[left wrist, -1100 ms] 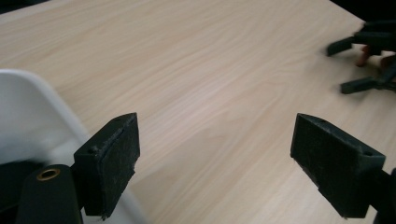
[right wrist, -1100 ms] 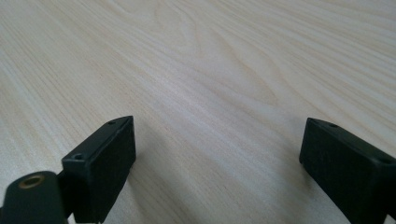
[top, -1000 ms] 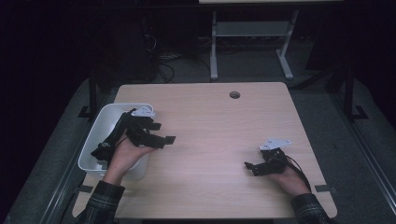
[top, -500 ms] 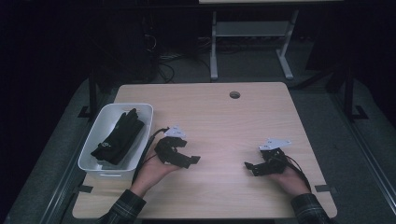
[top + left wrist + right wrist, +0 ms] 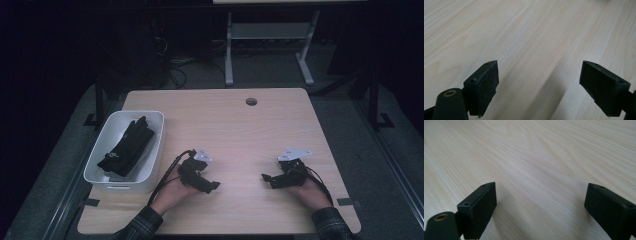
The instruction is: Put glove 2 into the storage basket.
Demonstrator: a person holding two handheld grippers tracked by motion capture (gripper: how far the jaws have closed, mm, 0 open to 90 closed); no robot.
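High view: both hands are resting on the worktop [image 5: 250,130], the left gripper [image 5: 210,186] and right gripper [image 5: 266,178] gaping wide, empty; black gloves [image 5: 126,146] are lying in the white bin [image 5: 155,145].

I note a white bin [image 5: 102,170] holding black gloves [image 5: 127,146] at my wooden table's [image 5: 240,130] left edge.

Bin [image 5: 150,165]: white, rectangular, open-topped; sits upright at the counter's [image 5: 240,130] left edge, long side running front to back.
Cloth [image 5: 126,146]: black, crumpled; lies inside the bin, stretched diagonally from the bin's near-left toward its far-right corner, with white floor bare around it.
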